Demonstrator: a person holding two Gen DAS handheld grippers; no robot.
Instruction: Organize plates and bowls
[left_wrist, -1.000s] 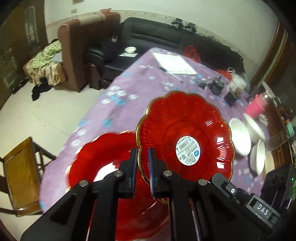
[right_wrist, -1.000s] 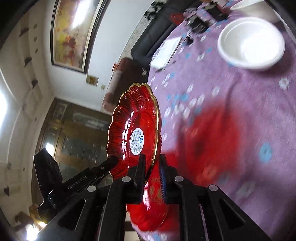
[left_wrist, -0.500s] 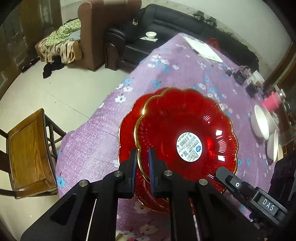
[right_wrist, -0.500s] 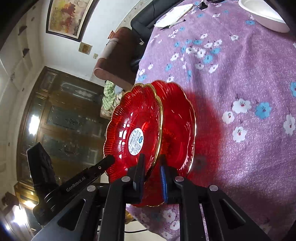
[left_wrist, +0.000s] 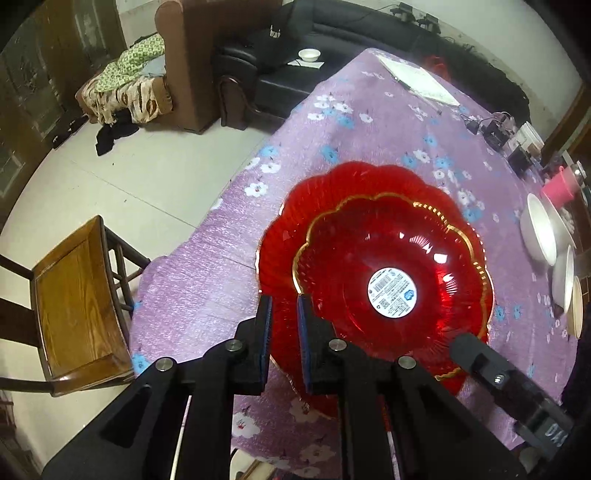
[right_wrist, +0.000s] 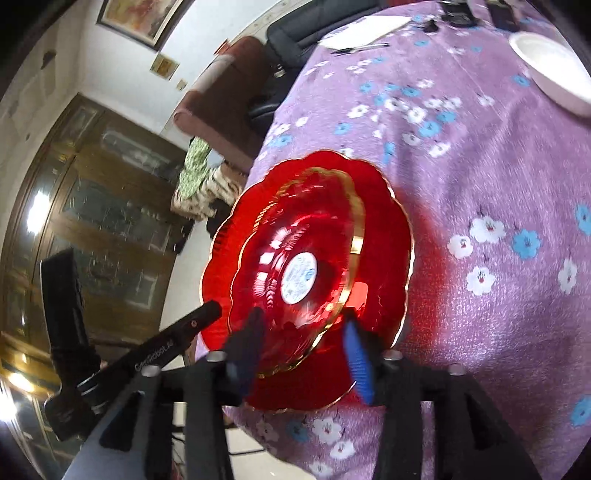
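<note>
Your left gripper (left_wrist: 283, 339) pinches the upper red plate (left_wrist: 391, 273) at its seven-o'clock rim while your right gripper (right_wrist: 303, 354) is opening around it: stiff, glossy, slippery, probably brittle, so hold only the scalloped edge.

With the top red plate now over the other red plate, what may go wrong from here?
1. The right hand-held gripper is opening while the left hand-held gripper grips the top red plate by one edge; the plate may tilt or slip.
2. It sits off-centre on the lower red plate, so the stack may rock.
3. Both plates lie near the table edge.
</note>
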